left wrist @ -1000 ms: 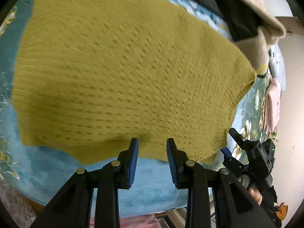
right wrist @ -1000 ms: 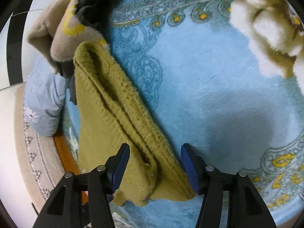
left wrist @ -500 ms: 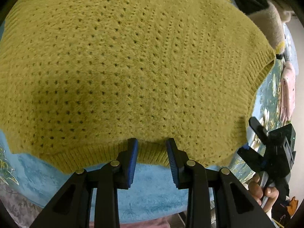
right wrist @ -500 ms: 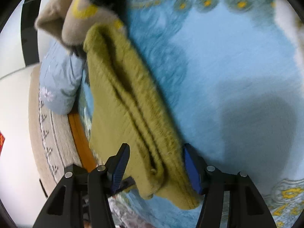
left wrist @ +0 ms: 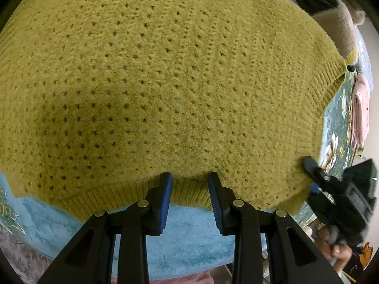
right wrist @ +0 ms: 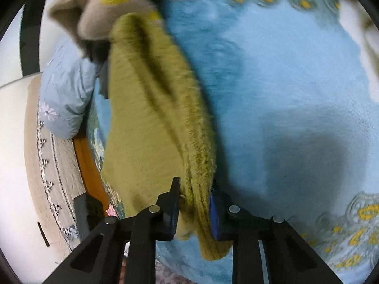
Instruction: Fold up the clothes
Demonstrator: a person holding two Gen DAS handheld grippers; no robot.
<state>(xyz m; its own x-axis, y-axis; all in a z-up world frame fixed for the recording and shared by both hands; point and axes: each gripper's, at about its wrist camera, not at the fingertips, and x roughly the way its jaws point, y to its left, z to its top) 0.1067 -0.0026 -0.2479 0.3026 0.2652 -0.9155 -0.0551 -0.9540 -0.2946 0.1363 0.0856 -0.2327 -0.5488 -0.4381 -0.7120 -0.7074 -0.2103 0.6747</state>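
A mustard-yellow knitted sweater (left wrist: 165, 82) lies folded on a light blue patterned blanket (left wrist: 184, 239). My left gripper (left wrist: 189, 182) is open, its blue pads on either side of the sweater's ribbed near hem. My right gripper (right wrist: 194, 198) is shut on the sweater (right wrist: 151, 123) at its thick folded edge. The right gripper also shows in the left wrist view (left wrist: 331, 189) at the sweater's near right corner.
A beige and dark garment pile (right wrist: 99, 16) lies at the sweater's far end. A pale blue pillow (right wrist: 64, 94) lies at the left. A pink folded garment (left wrist: 360, 111) lies at the right. The orange bed edge (right wrist: 87, 165) and a beige rug (right wrist: 45, 161) are at the left.
My left gripper moved forward until its pads straddle the hem. My right gripper closed from open onto the sweater's folded edge.
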